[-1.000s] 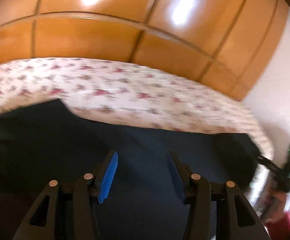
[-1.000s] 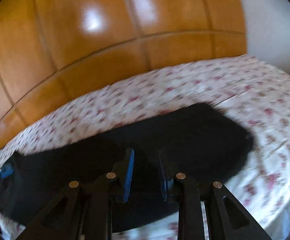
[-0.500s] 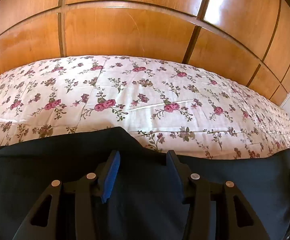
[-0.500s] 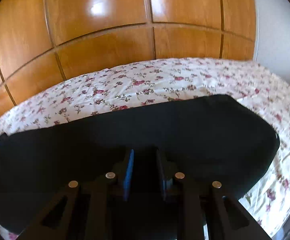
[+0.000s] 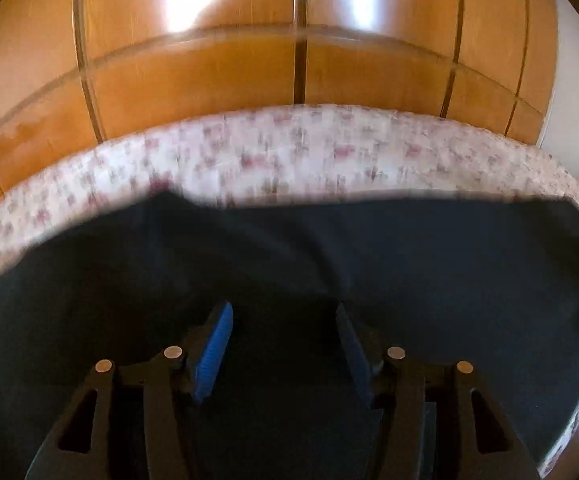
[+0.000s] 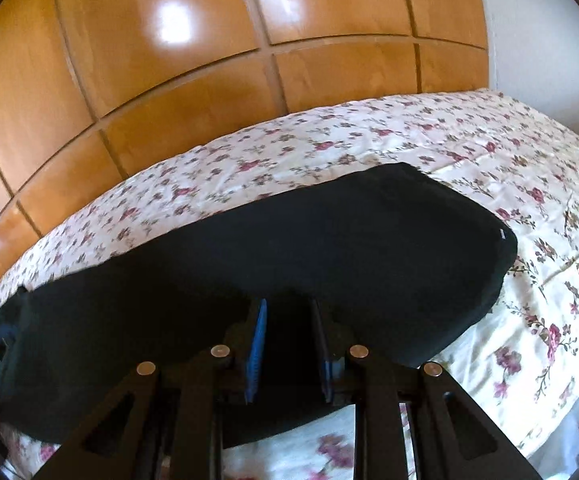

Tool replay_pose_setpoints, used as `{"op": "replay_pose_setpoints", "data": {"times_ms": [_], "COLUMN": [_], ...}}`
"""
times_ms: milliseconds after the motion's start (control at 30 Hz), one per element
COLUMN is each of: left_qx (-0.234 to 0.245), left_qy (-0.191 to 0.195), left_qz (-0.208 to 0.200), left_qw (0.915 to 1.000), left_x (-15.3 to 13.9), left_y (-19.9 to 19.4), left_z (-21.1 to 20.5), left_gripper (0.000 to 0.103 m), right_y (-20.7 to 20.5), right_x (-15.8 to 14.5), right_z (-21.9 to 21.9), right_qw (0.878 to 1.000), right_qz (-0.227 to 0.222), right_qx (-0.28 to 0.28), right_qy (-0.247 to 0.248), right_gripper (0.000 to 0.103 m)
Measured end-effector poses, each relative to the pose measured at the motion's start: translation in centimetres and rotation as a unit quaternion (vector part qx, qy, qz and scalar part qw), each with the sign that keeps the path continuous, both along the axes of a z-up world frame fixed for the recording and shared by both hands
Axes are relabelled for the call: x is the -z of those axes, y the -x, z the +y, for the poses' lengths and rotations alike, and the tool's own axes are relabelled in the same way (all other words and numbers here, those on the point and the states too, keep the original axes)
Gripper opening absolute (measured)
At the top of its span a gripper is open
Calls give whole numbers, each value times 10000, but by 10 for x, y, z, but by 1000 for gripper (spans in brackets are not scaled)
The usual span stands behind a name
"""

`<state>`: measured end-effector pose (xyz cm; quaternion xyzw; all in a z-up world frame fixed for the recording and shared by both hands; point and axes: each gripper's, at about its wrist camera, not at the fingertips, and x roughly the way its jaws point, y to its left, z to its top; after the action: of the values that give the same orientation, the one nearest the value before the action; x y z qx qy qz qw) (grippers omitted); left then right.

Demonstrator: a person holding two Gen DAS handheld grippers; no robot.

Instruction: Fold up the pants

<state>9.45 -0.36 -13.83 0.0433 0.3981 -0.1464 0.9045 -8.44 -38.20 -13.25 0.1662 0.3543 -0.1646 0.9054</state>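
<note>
Dark navy pants [image 5: 409, 264] lie spread along a bed with a floral sheet [image 5: 309, 152]. In the left wrist view my left gripper [image 5: 283, 320] hovers over the cloth with its blue pads wide apart and nothing between them. In the right wrist view the pants [image 6: 369, 232] stretch from the far left to a rounded end at the right. My right gripper [image 6: 287, 320] is over the near edge of the pants, its jaws apart with a narrower gap, and holds nothing that I can see.
A glossy wooden panelled wardrobe [image 6: 169, 80] stands right behind the bed. A white wall [image 6: 537, 32] is at the right. The floral sheet [image 6: 529, 184] lies bare to the right of the pants. The near bed edge [image 6: 569, 420] drops away at the lower right.
Both views shifted: the left camera has pulled back and tilted, blurring the sheet. The right view shows more sheet beyond the pants' right end. Jaw gaps look unchanged.
</note>
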Motion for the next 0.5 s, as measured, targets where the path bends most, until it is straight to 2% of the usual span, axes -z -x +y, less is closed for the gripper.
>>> {"op": "replay_pose_setpoints", "data": {"times_ms": [133,333,400,433,467,500], "left_qx": [-273,-373,-326,-307,-304,-302], "left_qy": [382,763,838,864,884,909], "left_qz": [116,-27,-100,-119,-126,-121], "left_qw": [9988,9964,9959,9957,9955,9953], "left_x": [-2,3,3,4,4,4], "left_y": [-1,14,19,21,21,22], "left_z": [15,27,28,28,29,29], "left_gripper": [55,57,61,63,63,63], "right_y": [9,44,54,58,62,65], "right_x": [-5,-25,-27,-27,-25,-22], "right_z": [-22,-55,-63,-67,-69,-70], "right_qw": [9991,9914,9884,9868,9852,9835], "right_qz": [-31,-549,-596,-585,-599,-605], "right_qx": [417,1069,1236,1318,1376,1416], "right_qy": [-111,-517,-657,-738,-833,-950], "right_gripper": [23,26,38,49,54,54]}}
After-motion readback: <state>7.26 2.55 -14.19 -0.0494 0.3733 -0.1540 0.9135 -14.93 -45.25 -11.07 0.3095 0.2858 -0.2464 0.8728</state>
